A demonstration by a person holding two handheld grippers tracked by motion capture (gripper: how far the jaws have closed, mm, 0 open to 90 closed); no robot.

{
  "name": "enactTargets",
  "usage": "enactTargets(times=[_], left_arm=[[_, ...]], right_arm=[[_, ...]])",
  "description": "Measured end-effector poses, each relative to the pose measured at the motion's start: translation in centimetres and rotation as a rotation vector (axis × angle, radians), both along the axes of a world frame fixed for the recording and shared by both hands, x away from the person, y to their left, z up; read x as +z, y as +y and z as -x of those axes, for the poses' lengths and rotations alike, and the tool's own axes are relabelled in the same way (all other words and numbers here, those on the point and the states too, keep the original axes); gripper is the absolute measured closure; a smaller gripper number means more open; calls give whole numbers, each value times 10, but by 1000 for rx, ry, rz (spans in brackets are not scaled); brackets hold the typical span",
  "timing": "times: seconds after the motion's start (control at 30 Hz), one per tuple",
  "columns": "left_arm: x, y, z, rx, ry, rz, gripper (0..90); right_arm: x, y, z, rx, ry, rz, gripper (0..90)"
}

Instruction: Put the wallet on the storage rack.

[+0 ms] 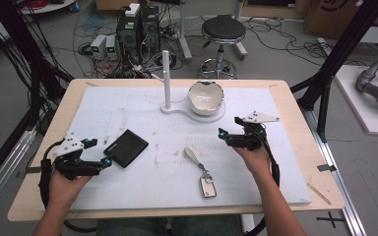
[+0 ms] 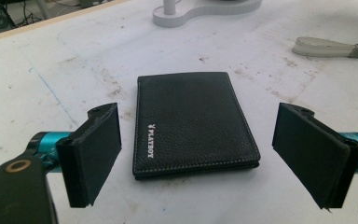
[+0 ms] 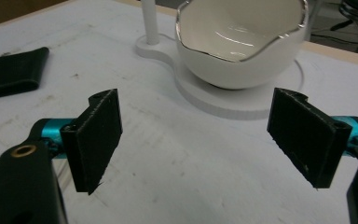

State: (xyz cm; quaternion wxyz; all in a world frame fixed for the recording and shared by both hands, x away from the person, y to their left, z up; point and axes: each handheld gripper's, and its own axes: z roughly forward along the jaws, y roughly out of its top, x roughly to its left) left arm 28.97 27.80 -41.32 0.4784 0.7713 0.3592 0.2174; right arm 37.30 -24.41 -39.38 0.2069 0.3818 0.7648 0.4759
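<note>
A black leather wallet (image 1: 126, 147) lies flat on the white mat, left of centre. My left gripper (image 1: 98, 154) hovers just to its left, open, and in the left gripper view the wallet (image 2: 193, 122) lies ahead between the two wide-apart pads with nothing touching it. A white egg-shaped bowl (image 1: 205, 97) sits on a white stand (image 1: 216, 115) with an upright post (image 1: 166, 78). My right gripper (image 1: 230, 129) is open, below and right of the bowl (image 3: 240, 44), empty. A key fob on a pale strap (image 1: 200, 170) lies between the two hands.
The white mat (image 1: 142, 113) covers most of the wooden table (image 1: 39, 142). Behind the table stand a black stool (image 1: 222, 33), computer boxes and loose cables. Black frame posts rise at both sides.
</note>
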Motion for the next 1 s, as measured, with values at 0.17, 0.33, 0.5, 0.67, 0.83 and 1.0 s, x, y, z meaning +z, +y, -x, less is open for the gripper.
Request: enactTargets(times=[0.17,0.33,0.5,0.67,0.83,1.0], left_arm=[[1,5,7,8,-4,-1,155],[1,10,11,22,-6,-1,155],[2,14,14,30,-13,-4,155],[2,15,16,34,-14,1,155],[3,14,17,30,-14,10,155],[4,14,18,26,-15,5,155]], right_arm=[[3,19,-8,35,3,8,180],[3,44,-18,77,15,29,180],[5,67,-26,119,24,39,180],[3,94,-35,166,30,47,180],[-2,111,-41,199,60,68,180],[-1,138,-49,241,64,58,180]])
